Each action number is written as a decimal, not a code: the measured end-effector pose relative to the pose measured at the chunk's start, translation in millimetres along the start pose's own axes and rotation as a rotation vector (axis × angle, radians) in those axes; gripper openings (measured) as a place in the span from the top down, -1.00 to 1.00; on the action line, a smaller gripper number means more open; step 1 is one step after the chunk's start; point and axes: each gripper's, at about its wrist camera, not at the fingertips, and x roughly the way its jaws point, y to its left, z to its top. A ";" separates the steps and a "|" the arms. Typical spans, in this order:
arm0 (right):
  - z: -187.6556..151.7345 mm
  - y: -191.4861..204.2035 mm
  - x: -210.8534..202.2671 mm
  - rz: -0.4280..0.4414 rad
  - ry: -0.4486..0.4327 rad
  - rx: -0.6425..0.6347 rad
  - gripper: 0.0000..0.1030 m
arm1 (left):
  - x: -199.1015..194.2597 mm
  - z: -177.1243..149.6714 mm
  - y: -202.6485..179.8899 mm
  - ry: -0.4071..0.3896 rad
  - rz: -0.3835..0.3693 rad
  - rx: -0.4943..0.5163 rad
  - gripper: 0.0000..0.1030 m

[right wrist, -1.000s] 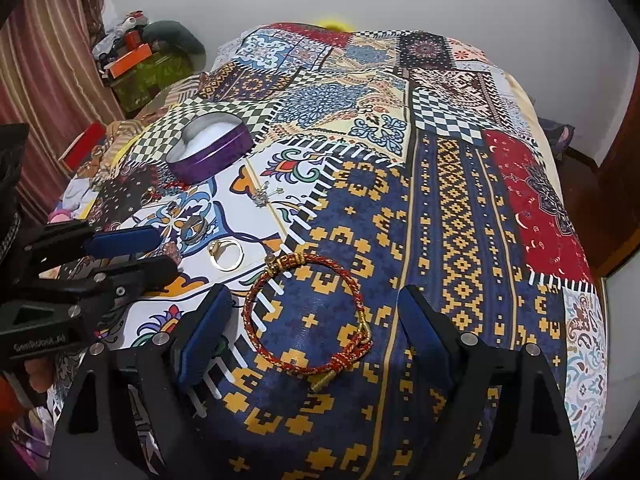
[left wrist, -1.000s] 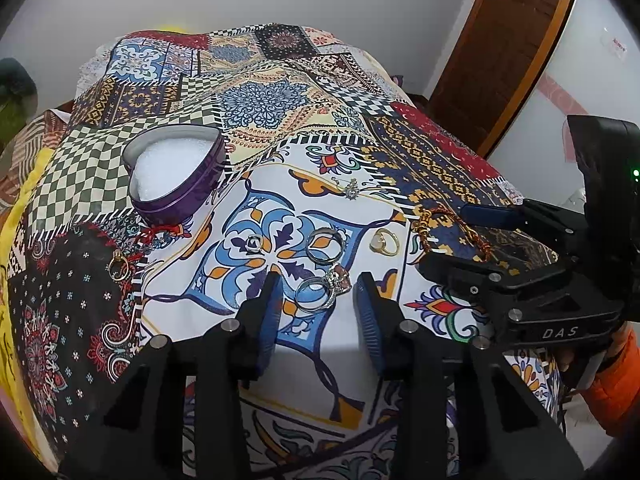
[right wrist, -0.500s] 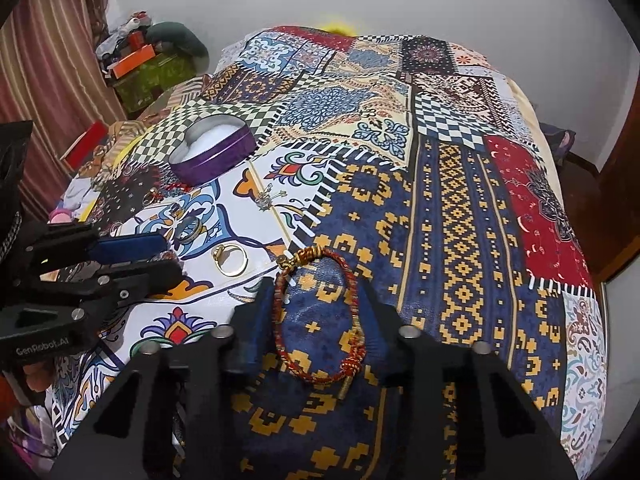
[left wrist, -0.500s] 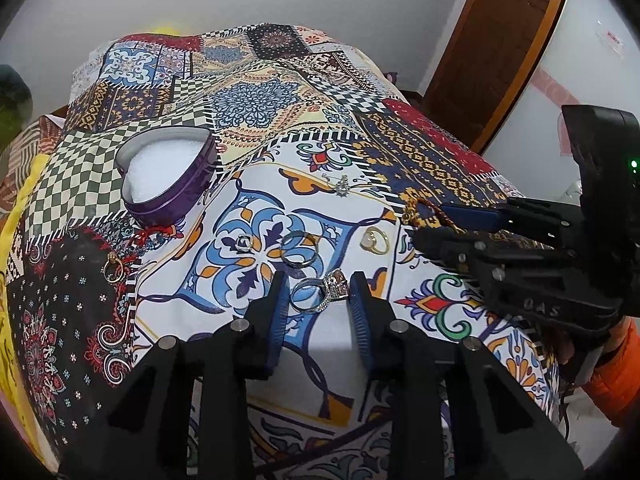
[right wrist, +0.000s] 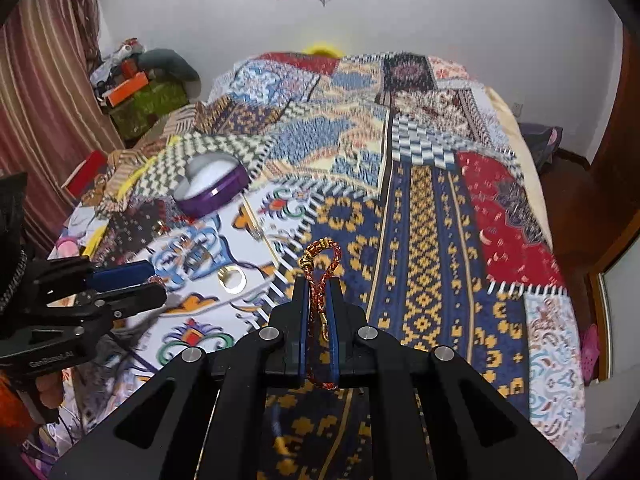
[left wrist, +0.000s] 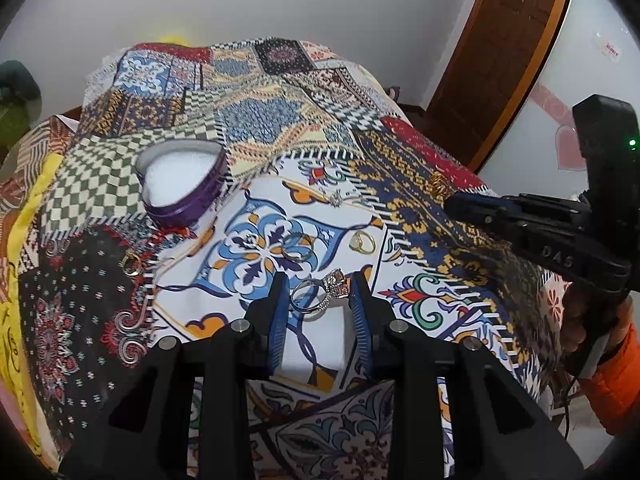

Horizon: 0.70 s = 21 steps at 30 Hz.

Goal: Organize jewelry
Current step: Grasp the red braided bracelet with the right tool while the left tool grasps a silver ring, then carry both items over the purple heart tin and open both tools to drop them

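Observation:
My right gripper [right wrist: 319, 292] is shut on a red and gold braided bracelet [right wrist: 322, 264] and holds it above the patchwork bedspread [right wrist: 432, 216]; its gold knot sticks out past the tips. My left gripper [left wrist: 320, 284] has closed onto a silver ring with a large stone [left wrist: 322, 292], held between the blue pads. A purple heart-shaped box [left wrist: 182, 184] with white lining stands open at the back left; it also shows in the right wrist view [right wrist: 212, 188]. A silver band [left wrist: 298, 246], a gold ring [left wrist: 362, 242] and a gold hoop [left wrist: 132, 264] lie on the cloth.
A small pendant on a thin chain [left wrist: 336, 198] lies beyond the rings. The bed's right edge drops toward a wooden door [left wrist: 500, 52]. Boxes and bags [right wrist: 136, 92] are piled by the striped curtain at the left.
My right gripper closed on the bracelet, squeezed it flat and lifted it. My left gripper narrowed around the stone ring and lifted it slightly.

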 end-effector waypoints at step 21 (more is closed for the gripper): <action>75.5 66.8 -16.5 0.081 -0.176 -0.111 0.85 | -66.8 40.6 47.2 -0.214 0.162 -0.019 0.41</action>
